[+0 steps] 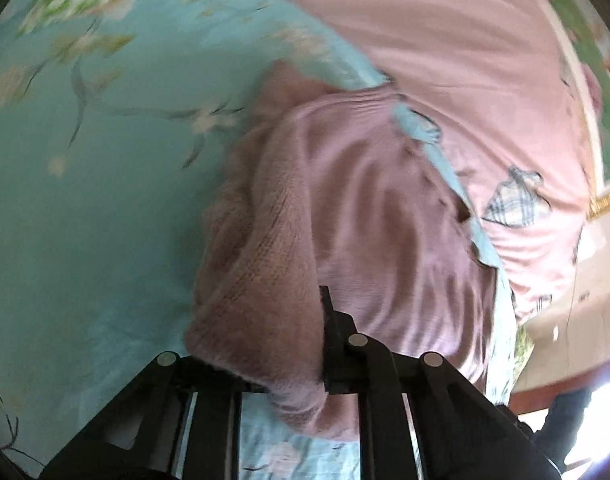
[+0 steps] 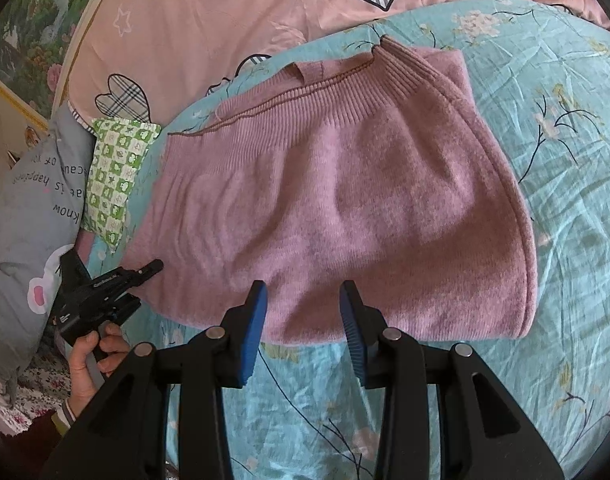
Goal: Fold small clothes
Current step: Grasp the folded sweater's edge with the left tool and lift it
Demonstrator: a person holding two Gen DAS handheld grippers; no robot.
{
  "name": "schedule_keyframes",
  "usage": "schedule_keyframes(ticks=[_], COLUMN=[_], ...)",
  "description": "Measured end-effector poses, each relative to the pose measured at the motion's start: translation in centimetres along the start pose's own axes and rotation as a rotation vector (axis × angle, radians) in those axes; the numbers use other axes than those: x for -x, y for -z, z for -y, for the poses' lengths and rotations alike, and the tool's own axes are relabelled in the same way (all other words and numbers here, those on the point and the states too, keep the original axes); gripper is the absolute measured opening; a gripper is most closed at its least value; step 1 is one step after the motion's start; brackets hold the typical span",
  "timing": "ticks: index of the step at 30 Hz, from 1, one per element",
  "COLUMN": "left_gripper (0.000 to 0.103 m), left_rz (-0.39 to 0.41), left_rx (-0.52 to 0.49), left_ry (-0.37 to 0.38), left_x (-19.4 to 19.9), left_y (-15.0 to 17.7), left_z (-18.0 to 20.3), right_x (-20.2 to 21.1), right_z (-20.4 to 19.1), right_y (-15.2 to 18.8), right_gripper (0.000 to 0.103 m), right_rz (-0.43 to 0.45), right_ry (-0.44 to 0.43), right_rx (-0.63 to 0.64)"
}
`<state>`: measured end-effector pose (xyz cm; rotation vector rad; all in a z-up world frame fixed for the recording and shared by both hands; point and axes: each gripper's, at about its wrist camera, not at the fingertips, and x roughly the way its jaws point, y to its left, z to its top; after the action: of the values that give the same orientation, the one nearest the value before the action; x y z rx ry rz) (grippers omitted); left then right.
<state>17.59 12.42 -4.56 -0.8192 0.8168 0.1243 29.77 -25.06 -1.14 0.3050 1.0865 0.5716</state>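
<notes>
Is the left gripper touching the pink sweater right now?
Touching. In the left wrist view the pink sweater bunches between the left gripper fingers, covering one finger.

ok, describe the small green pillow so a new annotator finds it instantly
Start at the big pink quilt with plaid hearts, then drop to its lower left edge. The small pillow sits between the grey printed cushion and the mauve sweater. It alone has green-and-white checks.

The right wrist view looks down from above the pink sweater (image 2: 337,208), facing its ribbed hem. The left wrist view sits right against that sweater (image 1: 345,216), blurred. Both share the sweater and teal sheet (image 2: 565,160).
</notes>
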Motion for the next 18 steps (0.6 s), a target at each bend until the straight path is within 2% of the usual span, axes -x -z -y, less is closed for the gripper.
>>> schedule_keyframes(ticks=[5, 9, 14, 18], left_gripper=[0.011, 0.01, 0.01, 0.01], left_rz=[0.02, 0.015, -0.039, -0.122], left_rx=[-0.143, -0.289, -0.478, -0.619], left_ry=[0.062, 0.12, 0.185, 0.224], left_x=[0.8, 0.7, -1.3, -3.7], left_y=[-0.5, 0.1, 3.0, 6.7], left_z=[5.3, 10.9, 17.8, 21.9], right_x=[0.2, 0.5, 1.2, 1.3], right_z=[1.1, 2.5, 4.1, 5.3], right_y=[-0.8, -1.9, -3.6, -5.1], right_gripper=[0.039, 0.039, 0.039, 0.039], right_rz=[0.016, 0.037, 0.069, 0.079], right_ry=[-0.013, -0.03, -0.048, -0.097], right_rx=[-0.032, -0.069, -0.1, -0.13])
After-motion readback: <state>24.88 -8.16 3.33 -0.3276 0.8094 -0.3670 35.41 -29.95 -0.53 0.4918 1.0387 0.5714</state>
